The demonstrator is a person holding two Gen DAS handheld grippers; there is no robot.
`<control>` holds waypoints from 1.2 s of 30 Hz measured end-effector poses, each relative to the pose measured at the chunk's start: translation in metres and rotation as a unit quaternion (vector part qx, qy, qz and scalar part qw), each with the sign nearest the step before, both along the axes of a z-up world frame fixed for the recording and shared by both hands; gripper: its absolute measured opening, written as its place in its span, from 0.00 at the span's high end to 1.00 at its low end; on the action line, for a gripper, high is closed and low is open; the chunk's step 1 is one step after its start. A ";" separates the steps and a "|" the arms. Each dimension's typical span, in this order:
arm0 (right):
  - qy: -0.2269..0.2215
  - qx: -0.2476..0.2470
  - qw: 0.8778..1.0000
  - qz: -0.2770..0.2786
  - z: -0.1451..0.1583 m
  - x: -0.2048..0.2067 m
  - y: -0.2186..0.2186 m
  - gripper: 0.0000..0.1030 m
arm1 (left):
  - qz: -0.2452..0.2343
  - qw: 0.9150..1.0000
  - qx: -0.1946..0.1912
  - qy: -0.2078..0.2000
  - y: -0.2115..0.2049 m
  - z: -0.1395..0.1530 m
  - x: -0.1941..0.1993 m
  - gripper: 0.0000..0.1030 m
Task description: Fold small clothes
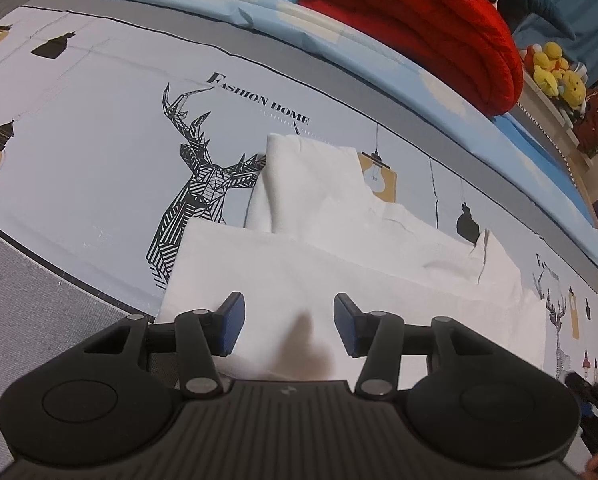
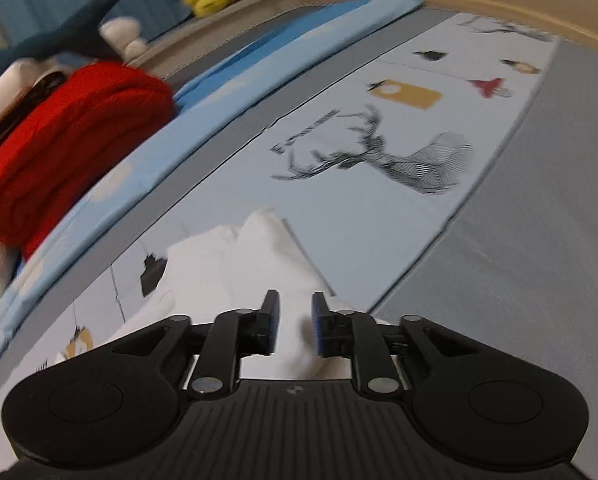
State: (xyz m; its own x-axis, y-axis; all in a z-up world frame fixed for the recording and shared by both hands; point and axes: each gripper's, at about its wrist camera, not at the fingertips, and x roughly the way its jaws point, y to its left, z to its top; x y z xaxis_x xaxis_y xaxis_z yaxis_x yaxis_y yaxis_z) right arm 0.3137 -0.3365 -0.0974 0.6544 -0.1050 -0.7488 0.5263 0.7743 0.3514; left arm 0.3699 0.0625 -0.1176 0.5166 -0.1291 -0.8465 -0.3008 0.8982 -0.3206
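Observation:
A small white garment (image 1: 339,240) lies partly folded on a pale printed bed sheet (image 1: 99,160), with a narrow part sticking up toward the far side. My left gripper (image 1: 290,322) hovers over the garment's near edge. Its blue pads (image 1: 235,320) stand wide apart and only flat cloth shows below them. In the right wrist view the same white garment (image 2: 239,264) runs away from my right gripper (image 2: 295,320). A narrow gap shows between the right gripper's pads (image 2: 273,320), with white cloth seen through it. The pads do not visibly pinch the cloth.
A rolled red quilt (image 1: 419,20) and light blue bedding (image 1: 339,40) lie along the far side of the bed. Yellow plush toys (image 1: 555,68) sit on a shelf beyond. A grey mattress border (image 1: 19,300) runs along the near side. A dark shark plush (image 2: 79,28) rests above the red quilt (image 2: 71,128).

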 end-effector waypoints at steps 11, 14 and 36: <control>0.084 0.058 0.995 -0.004 -0.040 0.019 -0.027 0.71 | -0.010 0.999 0.016 0.044 0.015 -0.027 0.005 0.37; 0.103 0.078 0.992 0.000 -0.048 0.021 -0.036 0.71 | -0.058 0.996 0.061 0.032 0.008 -0.036 -0.001 0.38; -0.115 -0.143 0.959 0.214 0.114 -0.243 -0.010 0.60 | -0.129 0.961 0.197 -0.143 0.010 0.086 -0.306 0.38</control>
State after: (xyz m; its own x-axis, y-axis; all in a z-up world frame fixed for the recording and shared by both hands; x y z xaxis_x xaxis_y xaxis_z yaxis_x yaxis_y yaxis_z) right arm 0.0703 -0.3467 0.0162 0.8282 0.0295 -0.5597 0.0734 0.9843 0.1603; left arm 0.0639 0.0723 -0.0318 0.7290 0.0184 -0.6842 -0.0025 0.9997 0.0241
